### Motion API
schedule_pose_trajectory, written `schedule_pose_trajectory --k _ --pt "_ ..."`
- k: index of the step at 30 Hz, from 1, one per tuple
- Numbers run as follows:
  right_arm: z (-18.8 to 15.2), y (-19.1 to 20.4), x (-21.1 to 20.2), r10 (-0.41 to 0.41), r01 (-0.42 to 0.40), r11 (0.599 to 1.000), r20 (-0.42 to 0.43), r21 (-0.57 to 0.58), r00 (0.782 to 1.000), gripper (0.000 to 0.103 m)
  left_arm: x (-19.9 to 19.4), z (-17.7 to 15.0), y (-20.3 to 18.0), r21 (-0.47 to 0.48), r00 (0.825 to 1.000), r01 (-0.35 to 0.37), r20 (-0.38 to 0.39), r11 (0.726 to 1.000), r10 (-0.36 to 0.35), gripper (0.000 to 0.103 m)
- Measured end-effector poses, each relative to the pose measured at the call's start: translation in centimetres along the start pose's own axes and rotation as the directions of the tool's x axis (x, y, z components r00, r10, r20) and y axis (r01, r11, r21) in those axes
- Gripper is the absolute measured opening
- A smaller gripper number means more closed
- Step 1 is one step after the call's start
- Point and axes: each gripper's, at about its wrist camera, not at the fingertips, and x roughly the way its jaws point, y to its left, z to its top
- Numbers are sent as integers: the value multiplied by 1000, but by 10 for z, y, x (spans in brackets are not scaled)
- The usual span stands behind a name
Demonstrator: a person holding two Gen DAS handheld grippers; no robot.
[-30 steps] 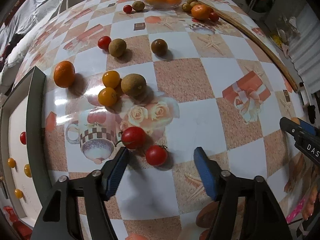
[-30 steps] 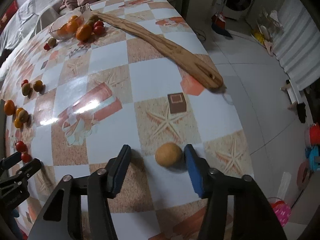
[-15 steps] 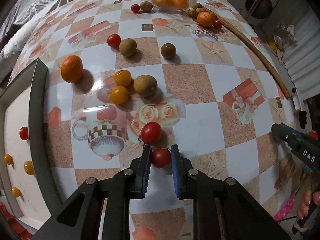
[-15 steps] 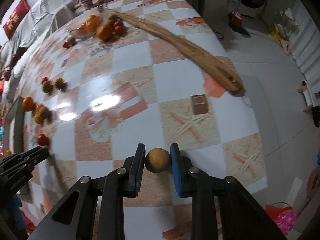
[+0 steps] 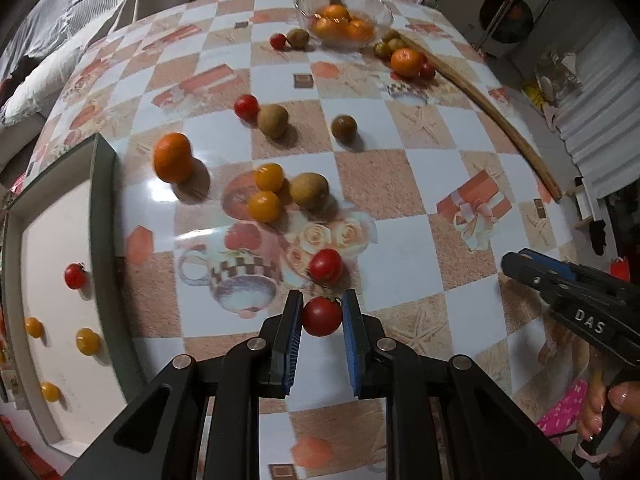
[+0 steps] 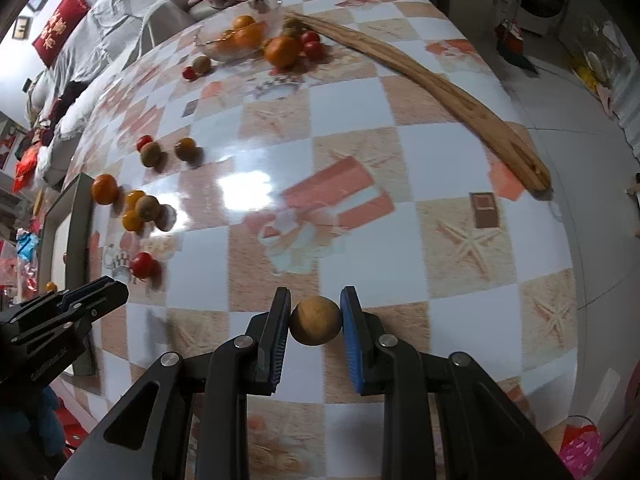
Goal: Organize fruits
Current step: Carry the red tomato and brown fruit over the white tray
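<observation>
A red tomato sits low in the centre of the left wrist view, clamped between the two blue pads of the left hand-held gripper. A second red tomato lies just above it on the worktop, near but apart from the pads. Higher up are two small yellow-orange fruits touching a brown kiwi-like fruit, with an orange to their left. At the left edge a grey-rimmed tray holds one red and several small yellow fruits. At the top of the frame a glass bowl contains oranges.

In the right wrist view, a round tan fruit is low in the centre, gripped between the pads of the right hand-held gripper. A long wooden strip curves across the upper right of that frame. The right hand-held gripper also shows at the right edge of the left wrist view.
</observation>
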Motion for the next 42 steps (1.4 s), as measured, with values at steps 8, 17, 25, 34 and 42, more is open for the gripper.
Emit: schedule_pose_trajectory --k 8,17,25,34,42 --pt "5 63 -5 -2 3 999 23 -33 1000 28 -26 -3 54 6 999 29 42 1000 -30 21" --pt "19 174 3 48 -45 993 30 -109 998 28 -50 -9 150 -45 997 5 80 999 -1 21" --pt "40 277 32 136 -133 972 -1 -196 991 28 -47 -4 243 -145 992 -70 98 987 85 21" --pt "67 348 81 146 -154 961 -53 -231 988 28 -18 14 300 -194 987 -120 81 974 138 21" --pt "77 371 113 93 -110 961 -77 -255 993 28 -2 16 314 -204 988 -132 54 970 146 21"
